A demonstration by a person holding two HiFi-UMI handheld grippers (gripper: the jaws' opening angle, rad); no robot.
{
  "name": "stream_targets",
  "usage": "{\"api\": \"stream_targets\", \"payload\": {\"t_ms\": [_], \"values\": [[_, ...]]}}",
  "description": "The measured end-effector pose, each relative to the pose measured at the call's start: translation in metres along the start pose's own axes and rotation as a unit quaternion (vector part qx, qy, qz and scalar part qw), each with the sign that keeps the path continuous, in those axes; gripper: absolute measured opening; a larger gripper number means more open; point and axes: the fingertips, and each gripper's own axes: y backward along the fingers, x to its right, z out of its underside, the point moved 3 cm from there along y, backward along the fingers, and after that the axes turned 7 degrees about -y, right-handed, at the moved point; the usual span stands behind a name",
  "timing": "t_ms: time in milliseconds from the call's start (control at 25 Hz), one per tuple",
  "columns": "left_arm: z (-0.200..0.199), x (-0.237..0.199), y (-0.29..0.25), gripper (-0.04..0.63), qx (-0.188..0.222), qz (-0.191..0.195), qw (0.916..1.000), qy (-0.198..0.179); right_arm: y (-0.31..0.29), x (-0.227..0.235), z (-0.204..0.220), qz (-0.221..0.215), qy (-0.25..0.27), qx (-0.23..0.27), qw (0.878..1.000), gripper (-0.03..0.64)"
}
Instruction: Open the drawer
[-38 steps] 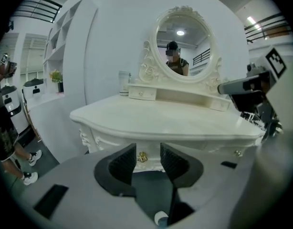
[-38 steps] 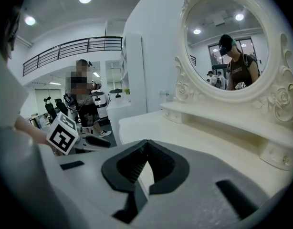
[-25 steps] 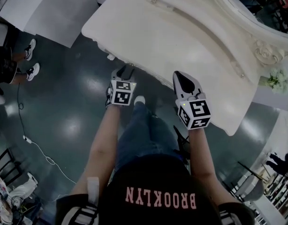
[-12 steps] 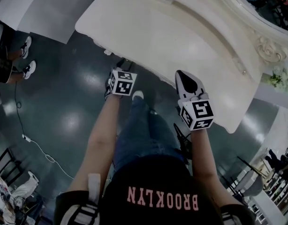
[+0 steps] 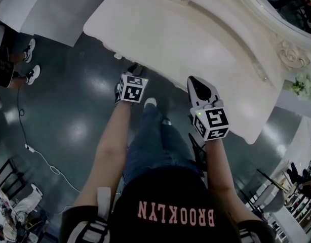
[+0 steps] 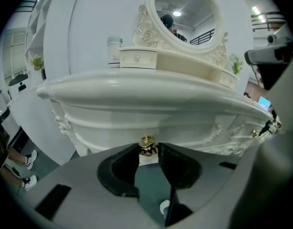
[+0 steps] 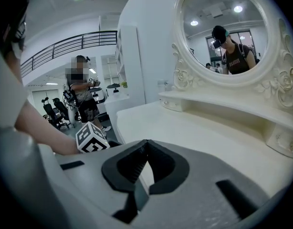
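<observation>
Left tool (image 6: 148,151) is nearest: jaws just closing, pads now on the brass knob (image 6: 147,141) of the drawer (image 6: 151,126) dead ahead under the tabletop (image 6: 137,87) edge, so pull likely straight back; right tool (image 7: 145,143) clenched empty over the tabletop.

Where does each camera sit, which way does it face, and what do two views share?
Head view: person's head, steeply down onto the cream-white carved dressing table; shows both forearms, left gripper, right gripper.
Left gripper view: on that gripper, facing the table's front; jaws have just been closing, small gold drawer knob between them.
Right gripper view: on that gripper, facing across the tabletop to the white-framed oval mirror; jaws touching, left forearm visible.
Both gripper views share the mirror.
</observation>
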Motion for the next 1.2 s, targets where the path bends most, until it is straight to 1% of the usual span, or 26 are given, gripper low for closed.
{"api": "stream_targets", "payload": {"t_ms": [320,480,640,880,1200], "values": [[0.001,0.001,0.002,0.118,-0.004,0.004,1.0000,-0.002,0.001,-0.006,0.000,-0.003,-0.001,0.000,1.000,-0.003],[0.002,0.002,0.004,0.118,-0.009,-0.001,0.9999,0.005,0.004,-0.007,-0.001,-0.006,0.000,0.004,1.000,-0.003],[0.003,0.002,0.004,0.118,-0.015,-0.003,0.9999,0.002,0.011,-0.007,0.006,-0.008,-0.003,0.001,1.000,-0.003],[0.016,0.003,0.015,0.118,-0.021,0.000,0.9998,0.002,0.022,-0.010,0.016,-0.014,-0.002,-0.008,1.000,-0.003],[0.028,0.002,0.027,0.120,-0.028,-0.005,0.9995,0.009,0.032,-0.020,0.018,-0.026,0.009,-0.011,1.000,-0.003]]}}
